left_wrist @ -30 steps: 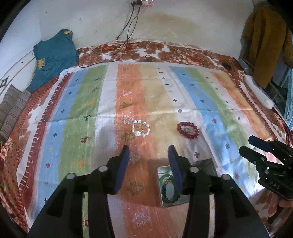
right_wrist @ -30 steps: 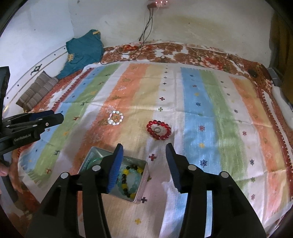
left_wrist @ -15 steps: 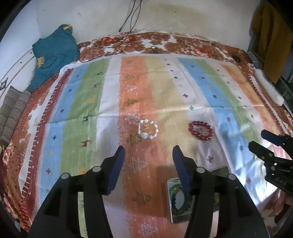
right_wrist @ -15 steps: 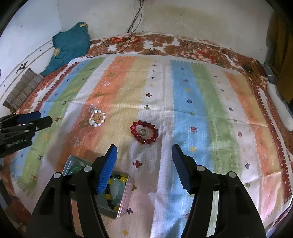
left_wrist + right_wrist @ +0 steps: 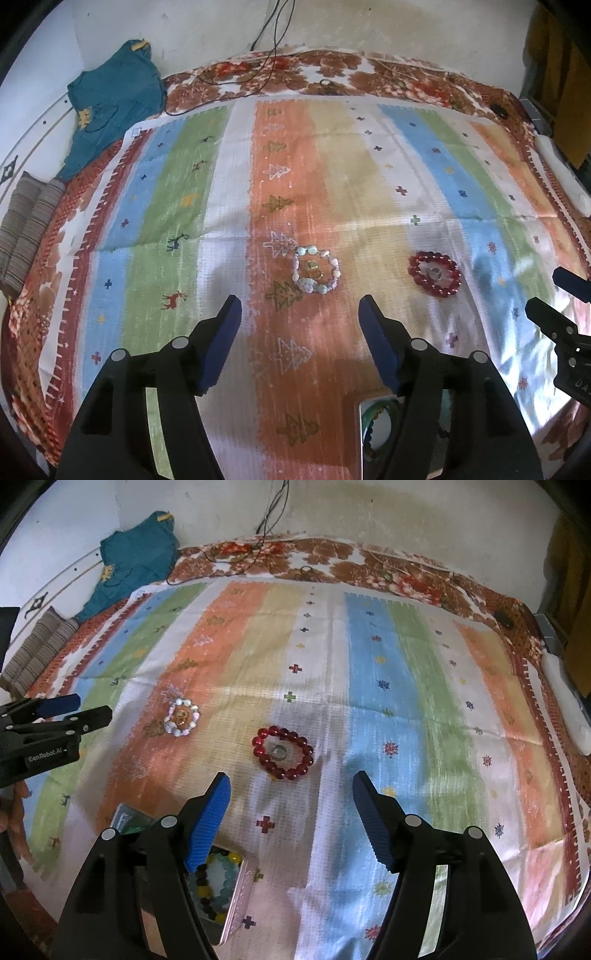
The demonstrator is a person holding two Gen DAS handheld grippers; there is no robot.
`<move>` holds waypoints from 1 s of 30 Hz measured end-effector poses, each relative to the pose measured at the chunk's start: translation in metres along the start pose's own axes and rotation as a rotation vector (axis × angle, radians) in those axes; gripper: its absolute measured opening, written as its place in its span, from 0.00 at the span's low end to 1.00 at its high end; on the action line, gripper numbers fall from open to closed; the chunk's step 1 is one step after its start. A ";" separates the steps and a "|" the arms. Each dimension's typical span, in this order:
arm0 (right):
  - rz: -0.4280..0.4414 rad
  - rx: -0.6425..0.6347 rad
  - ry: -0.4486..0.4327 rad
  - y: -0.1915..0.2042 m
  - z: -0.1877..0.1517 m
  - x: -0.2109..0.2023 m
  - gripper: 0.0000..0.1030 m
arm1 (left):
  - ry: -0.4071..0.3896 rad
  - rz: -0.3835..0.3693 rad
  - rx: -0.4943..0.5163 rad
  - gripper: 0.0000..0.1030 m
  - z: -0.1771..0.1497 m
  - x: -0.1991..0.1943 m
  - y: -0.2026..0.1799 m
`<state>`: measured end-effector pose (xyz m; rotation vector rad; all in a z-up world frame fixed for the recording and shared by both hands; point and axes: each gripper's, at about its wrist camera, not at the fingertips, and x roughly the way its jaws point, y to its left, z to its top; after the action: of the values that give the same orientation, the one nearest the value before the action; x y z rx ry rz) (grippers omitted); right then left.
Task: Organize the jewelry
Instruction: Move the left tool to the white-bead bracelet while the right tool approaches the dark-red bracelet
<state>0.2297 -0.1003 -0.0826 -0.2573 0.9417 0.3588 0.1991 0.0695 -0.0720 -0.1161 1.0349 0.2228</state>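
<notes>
A pale bead bracelet with a gold ring inside lies on the striped cloth, just ahead of my open, empty left gripper. It also shows in the right wrist view. A red bead bracelet with a silver ring inside lies just ahead of my open, empty right gripper; it shows in the left wrist view too. A metal tin holding beaded bracelets sits under the right gripper's left finger, and is partly hidden in the left wrist view.
The striped cloth covers a floral bedspread. A teal garment and striped cushions lie at the far left by the wall. Cables run down from the wall. A white object lies at the right edge.
Both grippers have moved forward toward the bracelets and opened wider. The tin has slid toward the bottom of both views.
</notes>
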 end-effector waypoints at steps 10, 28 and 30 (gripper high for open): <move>-0.009 -0.028 0.047 -0.003 0.008 0.026 0.72 | 0.021 0.029 -0.011 0.67 0.013 0.023 0.008; -0.014 0.024 0.163 -0.020 0.016 0.081 0.72 | 0.103 0.046 -0.022 0.67 0.032 0.083 0.023; -0.016 0.025 0.174 -0.022 0.017 0.087 0.72 | 0.117 0.042 -0.022 0.67 0.033 0.089 0.024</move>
<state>0.2973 -0.0978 -0.1432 -0.2762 1.1135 0.3130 0.2652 0.1109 -0.1318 -0.1290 1.1519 0.2683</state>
